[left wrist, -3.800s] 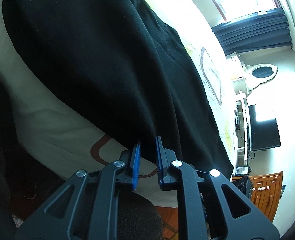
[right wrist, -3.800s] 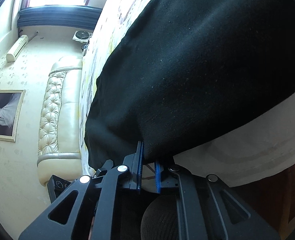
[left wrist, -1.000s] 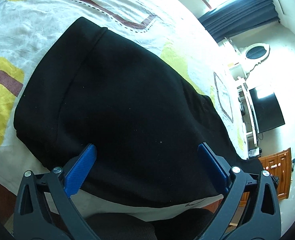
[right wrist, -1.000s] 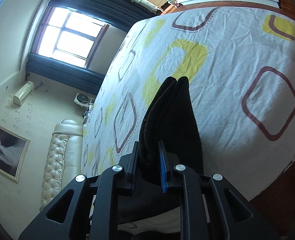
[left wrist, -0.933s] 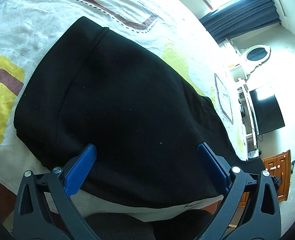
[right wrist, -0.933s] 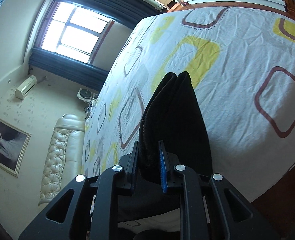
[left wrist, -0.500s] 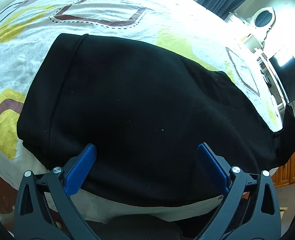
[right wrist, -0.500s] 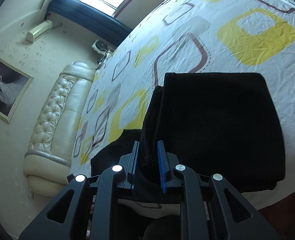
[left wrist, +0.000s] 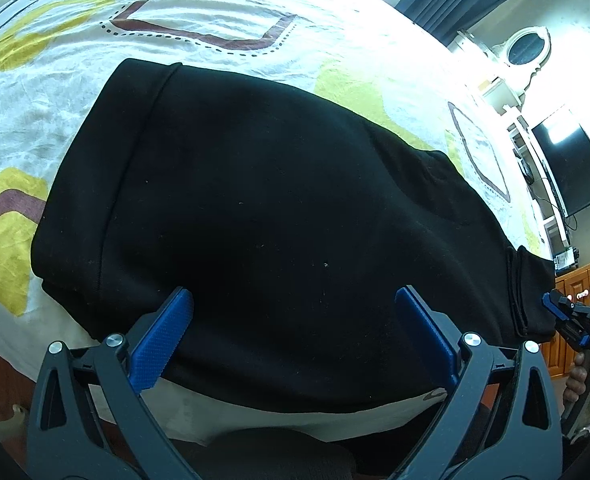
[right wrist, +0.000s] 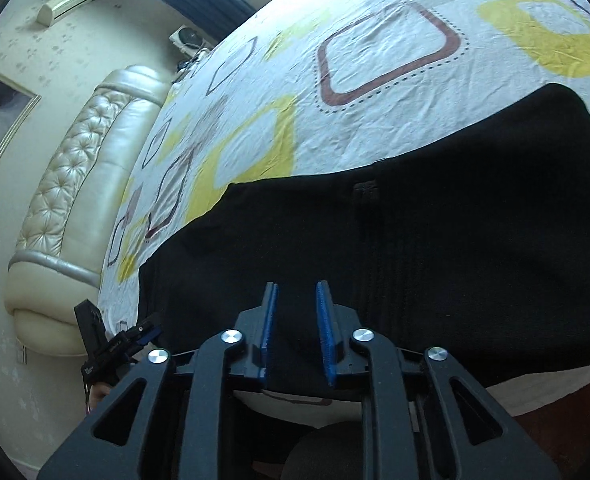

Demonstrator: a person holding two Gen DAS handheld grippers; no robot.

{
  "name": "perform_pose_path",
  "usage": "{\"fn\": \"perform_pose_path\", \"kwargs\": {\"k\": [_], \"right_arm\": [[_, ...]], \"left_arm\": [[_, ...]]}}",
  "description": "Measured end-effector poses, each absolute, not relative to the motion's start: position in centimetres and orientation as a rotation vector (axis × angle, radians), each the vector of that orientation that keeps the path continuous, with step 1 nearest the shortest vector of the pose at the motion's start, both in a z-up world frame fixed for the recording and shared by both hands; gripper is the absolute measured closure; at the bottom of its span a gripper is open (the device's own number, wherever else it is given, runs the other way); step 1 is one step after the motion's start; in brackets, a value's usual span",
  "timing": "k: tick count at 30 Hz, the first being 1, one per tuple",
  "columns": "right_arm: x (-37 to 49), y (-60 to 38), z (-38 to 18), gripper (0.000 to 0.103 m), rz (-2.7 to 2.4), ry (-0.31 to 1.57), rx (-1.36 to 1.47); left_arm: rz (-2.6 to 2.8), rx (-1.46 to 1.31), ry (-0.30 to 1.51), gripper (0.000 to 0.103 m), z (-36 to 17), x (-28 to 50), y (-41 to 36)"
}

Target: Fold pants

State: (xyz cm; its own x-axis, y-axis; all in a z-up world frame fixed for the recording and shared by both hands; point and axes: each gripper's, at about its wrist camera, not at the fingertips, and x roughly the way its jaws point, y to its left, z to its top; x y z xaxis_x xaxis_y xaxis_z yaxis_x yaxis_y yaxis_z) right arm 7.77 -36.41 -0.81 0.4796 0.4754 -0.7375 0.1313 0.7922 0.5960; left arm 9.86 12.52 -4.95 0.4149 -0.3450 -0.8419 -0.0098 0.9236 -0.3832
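Black pants (left wrist: 279, 208) lay folded flat on the patterned bedsheet (left wrist: 215, 12), near its front edge. Right gripper (right wrist: 297, 320) had carried the leg end across and its jaws had just been opening, cloth between them but unpinched. Left gripper (left wrist: 295, 328) hovered wide open, empty. Fold apparently laid down; release underway.

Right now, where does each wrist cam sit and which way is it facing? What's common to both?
Left wrist: on the left gripper, angled down at the black pants on the bed sheet; its wide-open fingers show, plus a hand at right.
Right wrist: on the right gripper, looking down across the pants toward the headboard; jaws just opening, cloth between them.
Shared: pants, sheet, each other's gripper.
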Motion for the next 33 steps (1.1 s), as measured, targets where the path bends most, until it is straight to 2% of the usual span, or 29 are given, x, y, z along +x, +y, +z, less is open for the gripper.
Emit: {"fn": "perform_pose_path", "kwargs": {"k": [2, 4, 6, 10, 15, 18, 20, 22, 23, 26, 33], "right_arm": [[7.5, -36.4, 0.0, 0.048, 0.116, 1.066, 0.522], [7.2, -35.3, 0.3, 0.045, 0.029, 1.064, 0.362], [7.3, -34.0, 0.0, 0.036, 0.004, 1.069, 0.271], [8.0, -30.2, -1.4, 0.032, -0.027, 1.091, 0.087], [8.7, -28.9, -3.9, 0.032, -0.16, 1.119, -0.13], [8.6, -31.3, -4.5, 0.043, -0.139, 1.148, -0.023], [8.6, -32.5, -4.1, 0.064, -0.114, 1.154, 0.051], [8.8, -33.2, -3.7, 0.077, -0.071, 1.174, 0.119], [8.9, -33.4, -3.5, 0.081, -0.064, 1.183, 0.138], [9.0, -33.6, -3.2, 0.088, -0.033, 1.186, 0.201], [9.2, -32.7, -2.8, 0.089, 0.102, 1.185, 0.372]], "left_arm": [[-0.212, -0.35, 1.129, 0.002, -4.9, 9.8, 12.4], [-0.207, -0.343, 1.128, 0.002, -4.9, 10.0, 12.0], [-0.203, -0.331, 1.128, 0.002, -4.8, 9.9, 11.8], [-0.206, -0.32, 1.127, 0.002, -4.9, 9.8, 11.7], [-0.219, -0.354, 1.128, 0.002, -4.9, 10.0, 12.2], [-0.221, -0.368, 1.128, 0.002, -5.0, 10.1, 12.4], [-0.218, -0.365, 1.128, 0.002, -5.0, 10.2, 12.3], [-0.214, -0.356, 1.128, 0.002, -4.9, 10.1, 12.1], [-0.212, -0.351, 1.128, 0.002, -4.9, 10.1, 12.0], [-0.212, -0.352, 1.127, 0.002, -4.9, 10.1, 12.0], [-0.217, -0.388, 1.125, 0.002, -5.0, 10.2, 12.3]]}}
